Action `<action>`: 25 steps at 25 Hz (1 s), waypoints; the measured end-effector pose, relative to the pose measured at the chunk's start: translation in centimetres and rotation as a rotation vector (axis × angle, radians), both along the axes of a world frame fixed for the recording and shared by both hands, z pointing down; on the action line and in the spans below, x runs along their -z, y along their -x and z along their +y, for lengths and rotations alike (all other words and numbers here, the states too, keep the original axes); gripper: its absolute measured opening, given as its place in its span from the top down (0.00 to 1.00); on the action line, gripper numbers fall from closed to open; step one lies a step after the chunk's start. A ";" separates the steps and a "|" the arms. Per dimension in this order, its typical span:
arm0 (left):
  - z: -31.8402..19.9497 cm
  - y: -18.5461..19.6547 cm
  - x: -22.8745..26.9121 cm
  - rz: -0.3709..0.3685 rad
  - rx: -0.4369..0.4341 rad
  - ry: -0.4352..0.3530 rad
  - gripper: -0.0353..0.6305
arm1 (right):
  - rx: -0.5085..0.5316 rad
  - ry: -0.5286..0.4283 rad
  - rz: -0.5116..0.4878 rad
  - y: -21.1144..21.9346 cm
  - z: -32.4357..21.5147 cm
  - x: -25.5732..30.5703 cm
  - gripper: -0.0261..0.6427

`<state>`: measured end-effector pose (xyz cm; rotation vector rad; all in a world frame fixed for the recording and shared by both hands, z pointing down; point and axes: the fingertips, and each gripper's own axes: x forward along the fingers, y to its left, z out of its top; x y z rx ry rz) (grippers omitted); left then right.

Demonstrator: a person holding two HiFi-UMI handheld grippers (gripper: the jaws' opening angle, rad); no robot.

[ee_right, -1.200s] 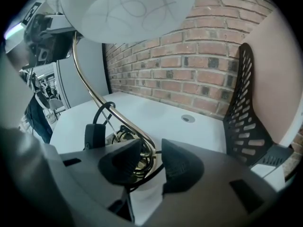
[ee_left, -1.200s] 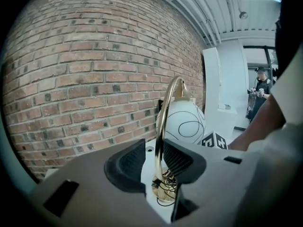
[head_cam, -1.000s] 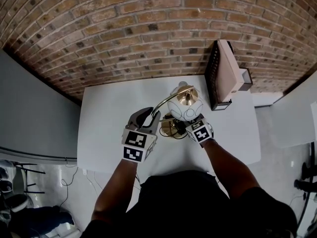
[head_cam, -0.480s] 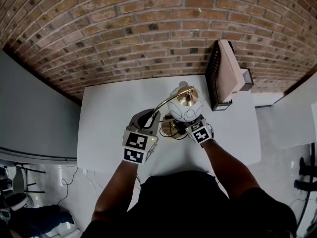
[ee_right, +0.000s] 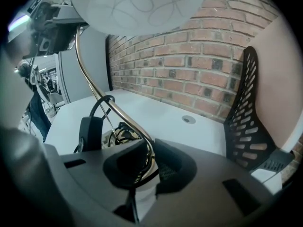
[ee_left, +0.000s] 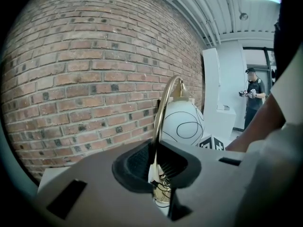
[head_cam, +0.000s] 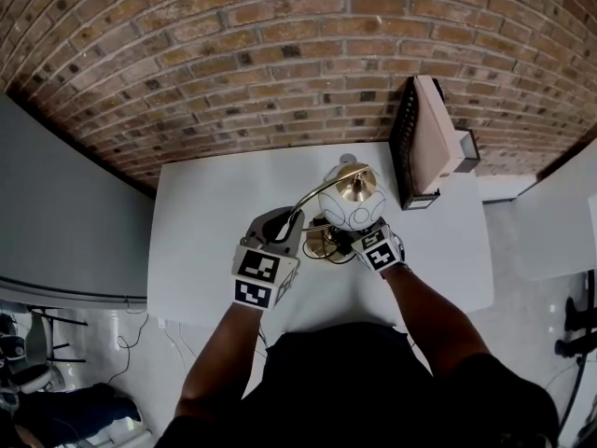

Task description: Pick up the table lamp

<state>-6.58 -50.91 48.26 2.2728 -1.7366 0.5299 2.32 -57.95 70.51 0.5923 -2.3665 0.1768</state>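
Observation:
The table lamp stands on the white table (head_cam: 205, 231), with a white patterned globe shade (head_cam: 350, 203), a curved brass arm (head_cam: 311, 191) and a brass base (head_cam: 320, 242) with a coiled black cord. My left gripper (head_cam: 284, 220) is shut on the brass arm (ee_left: 161, 117), which rises between its pads toward the globe (ee_left: 183, 124). My right gripper (head_cam: 359, 237) is shut on the lower brass stem (ee_right: 111, 105) just above the base, under the shade (ee_right: 137, 6). The cord's black switch (ee_right: 89, 132) hangs beside it.
A black mesh rack (head_cam: 403, 147) holding a beige box (head_cam: 432, 129) stands at the table's right, close to the lamp; it shows as the mesh rack (ee_right: 251, 108) beside the right gripper. A brick wall (head_cam: 280, 54) backs the table. A person (ee_left: 254, 96) stands far off.
The left gripper's jaws have closed onto the brass arm. The right gripper's jaws have closed a little on the stem. Neither hand nor the lamp has shifted.

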 end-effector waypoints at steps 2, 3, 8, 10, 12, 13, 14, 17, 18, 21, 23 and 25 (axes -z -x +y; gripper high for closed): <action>-0.1 0.0 0.0 0.009 -0.003 -0.001 0.91 | 0.003 0.006 -0.007 0.0 -0.1 -0.1 0.88; -0.1 0.0 0.0 0.012 -0.004 -0.001 0.91 | 0.005 0.008 -0.012 0.0 -0.1 -0.1 0.88; -0.1 0.0 0.0 0.021 0.000 -0.004 0.91 | 0.034 -0.001 -0.043 0.1 -0.1 -0.3 0.88; -0.1 -0.1 0.0 0.025 0.000 -0.006 0.91 | 0.048 -0.001 -0.060 0.1 -0.3 -0.5 0.88; -0.2 -0.1 0.1 0.028 0.003 -0.009 0.91 | 0.055 0.011 -0.065 0.1 -0.3 -0.6 0.88; -0.2 0.0 0.1 0.029 0.005 -0.010 0.91 | 0.055 0.019 -0.068 0.1 -0.4 -0.7 0.88; -0.2 0.0 0.1 0.031 0.007 -0.011 0.91 | 0.054 0.027 -0.072 0.1 -0.4 -0.7 0.88; -0.2 0.0 0.1 0.036 0.014 -0.013 0.91 | 0.050 0.050 -0.089 0.2 -0.4 -0.9 0.88; -0.2 0.0 0.1 0.036 0.016 -0.012 0.91 | 0.048 0.055 -0.093 0.2 -0.4 -1.0 0.88; -0.1 0.1 0.2 0.038 0.017 -0.010 0.91 | 0.034 0.069 -0.104 0.3 -0.5 -1.1 0.88; -0.1 0.0 0.1 0.042 0.017 -0.010 0.91 | 0.028 0.078 -0.113 0.3 -0.5 -1.2 0.88; -0.1 0.0 0.1 0.050 0.020 -0.010 0.91 | 0.030 0.078 -0.109 0.4 -0.5 -1.2 0.88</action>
